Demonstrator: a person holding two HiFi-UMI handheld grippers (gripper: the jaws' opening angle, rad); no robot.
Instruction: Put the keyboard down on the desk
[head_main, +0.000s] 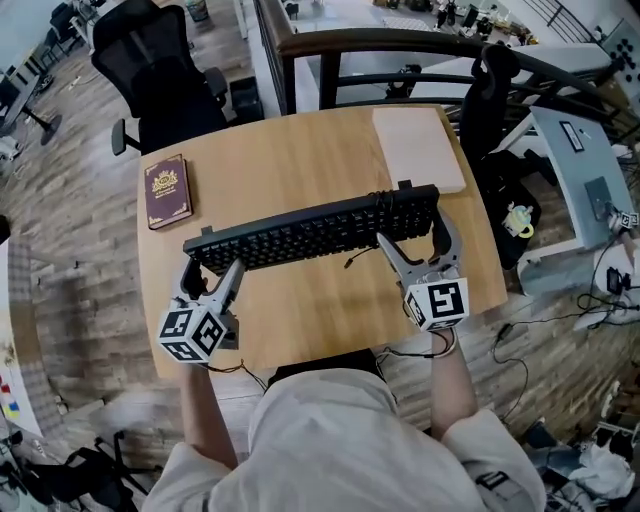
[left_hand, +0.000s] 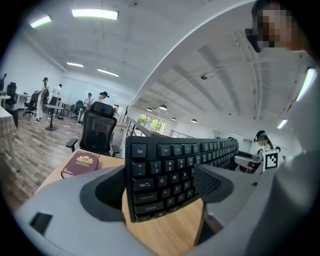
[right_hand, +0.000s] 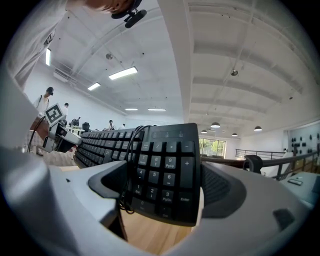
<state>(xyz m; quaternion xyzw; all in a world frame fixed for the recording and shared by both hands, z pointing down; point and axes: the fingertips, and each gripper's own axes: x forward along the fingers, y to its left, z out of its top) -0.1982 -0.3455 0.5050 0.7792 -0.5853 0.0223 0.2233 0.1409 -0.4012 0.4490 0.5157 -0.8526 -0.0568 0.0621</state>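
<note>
Holds a black keyboard (head_main: 315, 232) by both ends over the middle of a wooden desk (head_main: 300, 150), seated at its near edge with a two-jaw gripper in each hand. Clamps the Esc end with the left gripper (head_main: 212, 262), both jaws pressed tight against the casing. Pinches the number-pad end in the same way with the right gripper (head_main: 412, 238), jaws clenched on the keyboard, with its thin black cable (head_main: 352, 261) dangling just inside that grip.

Seen from the left gripper view: keyboard (left_hand: 170, 175) wedged in the left gripper (left_hand: 160, 186), key face tipped toward the camera, bare desk (left_hand: 165, 232) showing below its lower edge. Seen from the right gripper view: keyboard (right_hand: 165, 170) filling the right gripper (right_hand: 160, 181), cable (right_hand: 127, 165) looped down beside the keys, desk (right_hand: 150, 235) beneath.

Cannot tell from any view whether the keyboard's lower edge touches the wood or hangs just clear of it.

Elsewhere on the desk: a maroon book (head_main: 166, 190) with a gold emblem near the far left corner, well apart from the keyboard, and a pale flat board (head_main: 417, 148) at the far right corner, just behind the keyboard's right end. Beyond the desk's far left side, a black office chair (head_main: 160, 70).
</note>
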